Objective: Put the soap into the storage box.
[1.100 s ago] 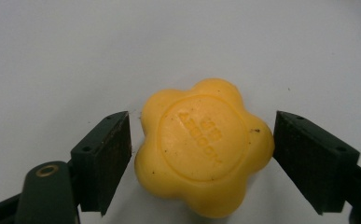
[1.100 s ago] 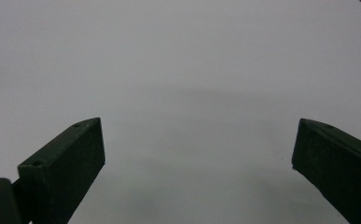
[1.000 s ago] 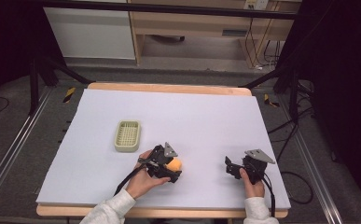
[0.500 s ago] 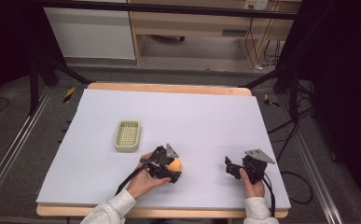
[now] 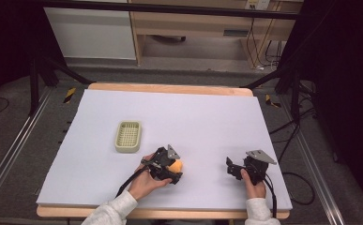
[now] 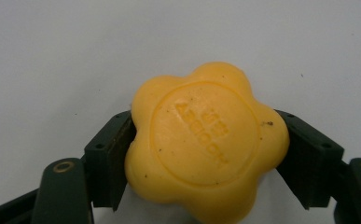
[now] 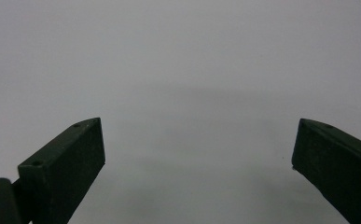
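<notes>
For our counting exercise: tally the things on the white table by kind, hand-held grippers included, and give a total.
Yellow flower-shaped soap bar: 1
Pale green slotted plastic soap dish: 1
Black two-jaw grippers, left gripper and right gripper: 2
Total: 4

- Soap dish (image 5: 128,136): pale green, rectangular with rounded corners, gridded floor; lying flat on the white sheet, left of centre, empty.
- White sheet (image 5: 202,117): covering almost the whole table top; matte, unmarked, seen also as plain background in both gripper views (image 7: 178,70).
- Wooden table (image 5: 170,88): light edge exposed along the far side and the near side of the sheet.
- White cabinet (image 5: 92,33): behind the table, far left, on the floor.
- Wooden shelf unit (image 5: 207,23): behind the table, centre; open compartment beneath.
- Cables (image 5: 259,47): hanging and coiled by the shelf unit, far right; more on the floor right of the table.
- Black frame struts (image 5: 43,70): angled, flanking the far corners.
- Yellow-black tape marks (image 5: 69,95): on the grey floor beside both far corners.
</notes>
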### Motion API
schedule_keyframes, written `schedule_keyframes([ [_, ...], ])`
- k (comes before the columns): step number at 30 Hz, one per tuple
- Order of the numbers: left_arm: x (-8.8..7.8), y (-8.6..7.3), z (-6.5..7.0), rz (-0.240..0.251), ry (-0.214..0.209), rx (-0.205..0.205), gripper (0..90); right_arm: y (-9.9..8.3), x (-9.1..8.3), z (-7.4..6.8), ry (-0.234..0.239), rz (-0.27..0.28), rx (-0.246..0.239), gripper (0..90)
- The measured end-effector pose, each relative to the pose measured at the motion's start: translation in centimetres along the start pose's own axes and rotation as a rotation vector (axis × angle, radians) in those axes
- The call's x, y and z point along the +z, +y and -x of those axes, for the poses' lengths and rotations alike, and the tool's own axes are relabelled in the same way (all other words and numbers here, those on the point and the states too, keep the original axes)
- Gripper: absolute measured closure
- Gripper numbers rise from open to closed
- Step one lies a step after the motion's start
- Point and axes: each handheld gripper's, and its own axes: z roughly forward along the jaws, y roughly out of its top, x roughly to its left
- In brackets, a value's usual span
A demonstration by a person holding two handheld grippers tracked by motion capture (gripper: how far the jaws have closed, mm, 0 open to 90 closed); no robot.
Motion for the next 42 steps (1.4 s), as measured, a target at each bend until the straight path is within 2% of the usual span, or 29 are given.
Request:
schedule_keyframes([
  [22, -0.1, 0.0, 0.1, -0.002, 0.008, 0.002, 26.5, 0.0, 0.0, 0.0, 0.000, -0.001, 0.000, 3.0],
  [26, -0.5, 0.1, 0.2, -0.004, 0.006, 0.013, 26.6, 0.0, 0.0, 0.0, -0.001, -0.001, 0.001, 3.1],
  [42, -2.6, 0.4, -0.6, 0.046, -0.001, -0.016, 26.6, 0.0, 0.0, 0.0, 0.001, -0.001, 0.001, 3.1],
])
